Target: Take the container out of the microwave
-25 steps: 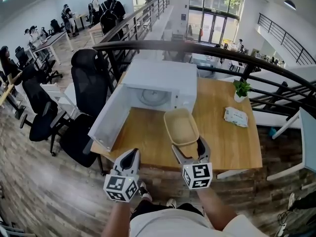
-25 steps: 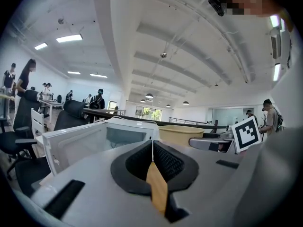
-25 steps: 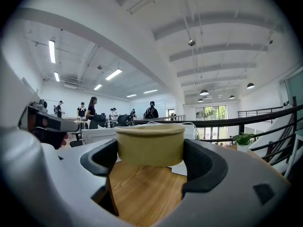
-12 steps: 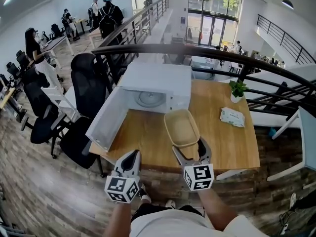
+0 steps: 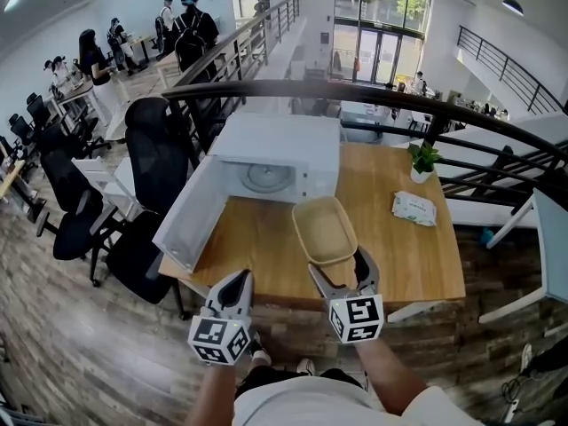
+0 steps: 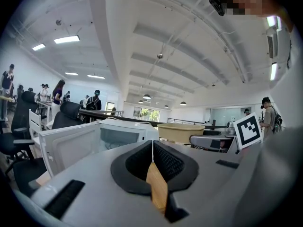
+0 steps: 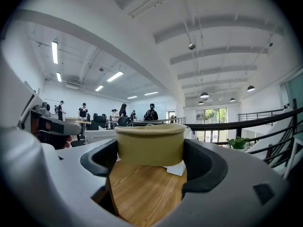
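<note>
The container [image 5: 326, 229] is outside the microwave [image 5: 284, 145], over the table [image 5: 404, 256] in front of the open door [image 5: 191, 216]; the glass turntable [image 5: 264, 176] inside is bare. The right hand-held gripper [image 5: 337, 269] straddles the near end of the container, and in the right gripper view both pads appear pressed against its side walls, so the grip is read as closed on it. The left hand-held gripper [image 5: 238, 278] is clear of the container, jaws pressed together on nothing. The extraction itself appears complete; the step in hand is judged to be setting down and releasing. Confirm that the base rests flat on the table before opening the jaws. Spread the jaws evenly so neither pad drags the thin wall sideways, then withdraw straight back along the jaw axis. The one-ended grip may tip the far end, so avoid lifting or twisting
</note>
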Tool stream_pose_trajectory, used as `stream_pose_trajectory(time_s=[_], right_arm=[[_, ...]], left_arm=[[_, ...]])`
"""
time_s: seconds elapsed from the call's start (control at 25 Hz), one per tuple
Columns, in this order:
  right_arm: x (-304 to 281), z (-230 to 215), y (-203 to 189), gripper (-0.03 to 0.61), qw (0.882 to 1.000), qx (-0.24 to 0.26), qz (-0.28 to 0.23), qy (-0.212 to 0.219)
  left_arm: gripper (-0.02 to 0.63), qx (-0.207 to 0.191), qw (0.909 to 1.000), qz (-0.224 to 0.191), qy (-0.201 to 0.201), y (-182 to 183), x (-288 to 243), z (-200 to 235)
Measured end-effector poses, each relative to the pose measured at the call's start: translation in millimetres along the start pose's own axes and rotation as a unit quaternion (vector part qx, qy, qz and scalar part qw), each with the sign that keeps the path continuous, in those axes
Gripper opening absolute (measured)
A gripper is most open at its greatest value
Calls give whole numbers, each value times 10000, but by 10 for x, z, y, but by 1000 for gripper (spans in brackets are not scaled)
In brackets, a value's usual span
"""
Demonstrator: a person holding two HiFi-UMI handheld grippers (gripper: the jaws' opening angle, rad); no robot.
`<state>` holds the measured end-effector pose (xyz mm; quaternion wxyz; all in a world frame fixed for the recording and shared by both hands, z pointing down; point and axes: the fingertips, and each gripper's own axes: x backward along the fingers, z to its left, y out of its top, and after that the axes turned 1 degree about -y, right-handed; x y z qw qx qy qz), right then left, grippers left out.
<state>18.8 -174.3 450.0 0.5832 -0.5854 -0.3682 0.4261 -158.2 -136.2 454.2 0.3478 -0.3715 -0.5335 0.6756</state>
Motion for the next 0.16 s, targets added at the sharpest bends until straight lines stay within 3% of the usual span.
stream_pose_trajectory(time_s=[0.16], right_arm=[[23,45,-12,456,10000,41,45,73]], left_arm=[[37,41,10000,7,27,-25,59,-7]])
